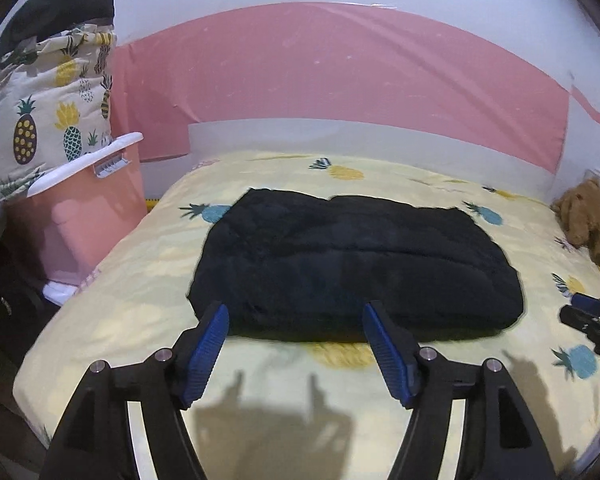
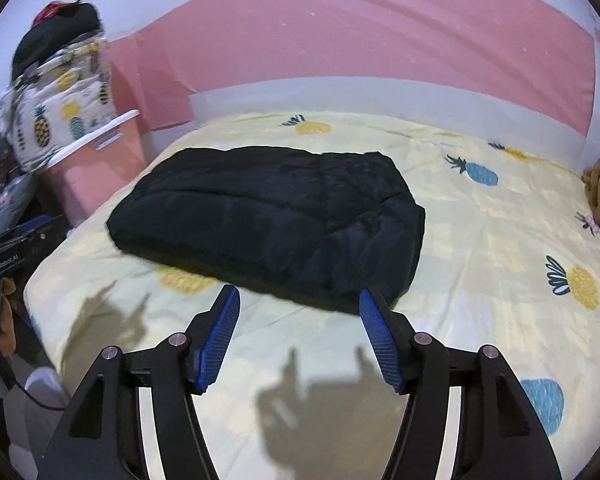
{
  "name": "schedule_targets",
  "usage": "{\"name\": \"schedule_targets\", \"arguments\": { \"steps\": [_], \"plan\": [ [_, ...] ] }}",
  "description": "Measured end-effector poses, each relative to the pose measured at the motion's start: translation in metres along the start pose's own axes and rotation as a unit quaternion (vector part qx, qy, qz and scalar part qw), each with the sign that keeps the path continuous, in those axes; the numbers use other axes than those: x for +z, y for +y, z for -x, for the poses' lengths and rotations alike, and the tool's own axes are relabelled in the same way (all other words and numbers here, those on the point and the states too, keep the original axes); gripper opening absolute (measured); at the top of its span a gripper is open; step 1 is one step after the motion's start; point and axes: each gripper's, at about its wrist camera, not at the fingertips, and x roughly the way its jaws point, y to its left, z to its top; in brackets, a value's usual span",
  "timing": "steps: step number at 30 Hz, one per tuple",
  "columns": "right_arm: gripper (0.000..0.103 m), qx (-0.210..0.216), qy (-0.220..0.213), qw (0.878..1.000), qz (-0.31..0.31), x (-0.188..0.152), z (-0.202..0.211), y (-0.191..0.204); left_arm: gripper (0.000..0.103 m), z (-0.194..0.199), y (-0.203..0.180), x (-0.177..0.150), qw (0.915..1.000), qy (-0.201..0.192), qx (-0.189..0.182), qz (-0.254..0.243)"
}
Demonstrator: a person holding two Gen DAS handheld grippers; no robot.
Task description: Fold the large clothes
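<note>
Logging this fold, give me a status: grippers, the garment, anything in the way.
Left gripper and right gripper open, holding nothing. Black garment lies folded on the bed. Stuffed toy sits apart at the bed's edge.

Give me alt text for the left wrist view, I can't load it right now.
A black garment, folded into a thick rectangle, lies on a pineapple-print bedsheet, with the open left tongs empty just short of its near edge. A pink bin stands at left under a pineapple-print bundle, and a brown plush toy sits at right.
</note>
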Motion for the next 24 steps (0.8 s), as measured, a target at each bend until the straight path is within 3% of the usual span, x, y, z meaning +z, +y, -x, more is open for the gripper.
{"name": "schedule_targets", "arguments": {
  "steps": [8, 24],
  "plan": [
    [0.07, -0.006, -0.004, 1.0, 0.009, -0.028, 0.029, 0.024, 0.078, 0.039, -0.016, -0.034, 0.9996, 0.017, -0.014, 0.017],
    [0.07, -0.005, 0.002, 1.0, 0.025, -0.038, 0.031, 0.036, 0.078, 0.046, -0.017, -0.053, 0.999, 0.036, -0.01, 0.026]
  ]
}}
